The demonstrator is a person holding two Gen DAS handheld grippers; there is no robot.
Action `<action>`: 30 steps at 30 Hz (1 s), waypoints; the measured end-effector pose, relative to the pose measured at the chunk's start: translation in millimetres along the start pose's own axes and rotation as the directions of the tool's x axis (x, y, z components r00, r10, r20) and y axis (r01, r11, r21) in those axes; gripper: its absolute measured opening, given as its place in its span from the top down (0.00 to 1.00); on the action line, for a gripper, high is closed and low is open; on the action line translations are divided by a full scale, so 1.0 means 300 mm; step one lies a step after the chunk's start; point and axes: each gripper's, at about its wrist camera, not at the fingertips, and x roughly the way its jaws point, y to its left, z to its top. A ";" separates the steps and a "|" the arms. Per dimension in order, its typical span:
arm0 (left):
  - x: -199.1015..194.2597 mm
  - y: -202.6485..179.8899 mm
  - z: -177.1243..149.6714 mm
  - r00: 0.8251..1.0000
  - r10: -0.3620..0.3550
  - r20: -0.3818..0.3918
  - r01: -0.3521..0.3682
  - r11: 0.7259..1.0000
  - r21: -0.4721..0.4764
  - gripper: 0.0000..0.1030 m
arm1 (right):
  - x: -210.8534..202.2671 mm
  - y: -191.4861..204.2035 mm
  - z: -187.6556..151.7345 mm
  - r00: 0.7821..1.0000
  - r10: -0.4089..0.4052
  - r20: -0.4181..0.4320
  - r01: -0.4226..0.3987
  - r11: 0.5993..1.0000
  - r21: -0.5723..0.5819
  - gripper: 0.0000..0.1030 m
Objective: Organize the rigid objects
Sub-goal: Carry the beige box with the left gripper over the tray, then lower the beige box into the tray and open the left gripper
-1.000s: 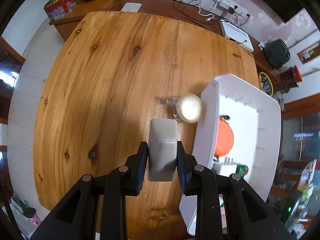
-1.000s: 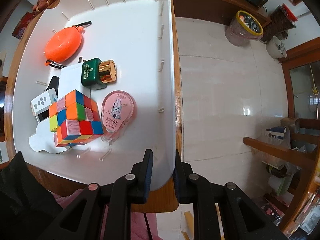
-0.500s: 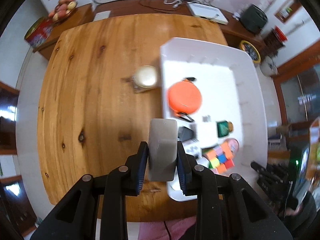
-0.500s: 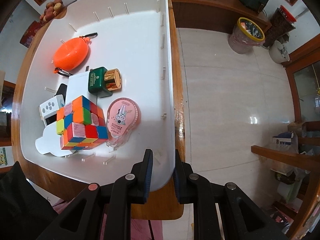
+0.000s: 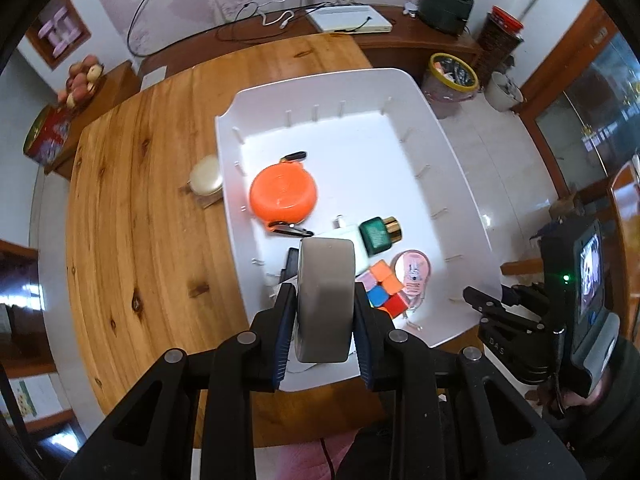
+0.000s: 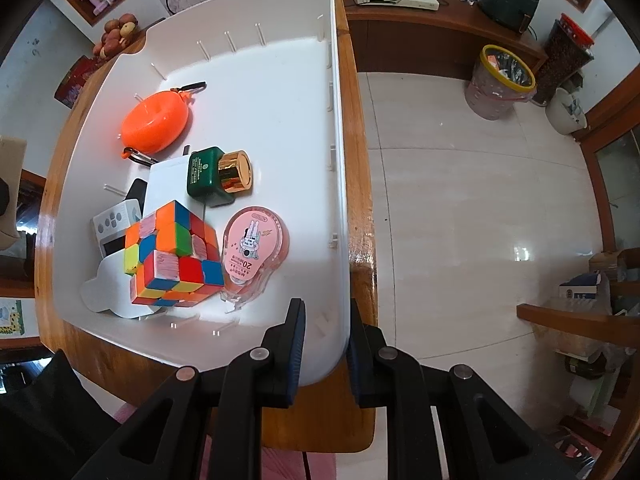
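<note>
- my left gripper (image 5: 325,316) is clamped on a grey block (image 5: 326,300), pads pressed to both its sides; block held above the near edge of the white tray (image 5: 460,184), over the stuff piled there
- my right gripper (image 6: 325,344) is closed on the tray's near right corner, wall pinched between the two fingers; same gripper shows at the right edge of the left view
- tray sits on the wooden table (image 5: 148,208), along its right edge; far half of the tray floor is bare
- inside, by the left wall: orange round case (image 5: 283,195) with black clips at both ends
- near half: green bottle with gold cap (image 6: 220,174) lying on its side, partly on a white flat box (image 6: 166,184)
- colour cube (image 6: 172,256) near the near edge, scrambled; pink tape dispenser (image 6: 254,252) just beside it on the right, touching or nearly, can't tell
- small white device with buttons (image 6: 114,226) left of the cube; white flat shape under the cube, can't identify
- on the table outside the tray, just beside its left wall: cream round-lidded jar (image 5: 206,176)
</note>
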 end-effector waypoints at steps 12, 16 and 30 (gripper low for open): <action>-0.008 -0.049 0.020 0.999 -0.012 0.041 0.009 0.997 0.083 0.71 | 0.001 -0.003 0.003 1.000 -0.011 0.003 0.010 0.999 0.045 0.81; -0.020 -0.042 0.034 0.997 -0.037 0.063 0.029 0.993 0.118 0.69 | 0.004 -0.002 0.001 1.000 -0.031 0.000 0.031 0.996 0.081 0.81; -0.051 0.072 0.054 0.993 -0.069 0.095 0.050 0.981 0.190 0.40 | 0.004 -0.005 -0.006 0.996 -0.084 -0.014 0.085 0.970 0.230 0.83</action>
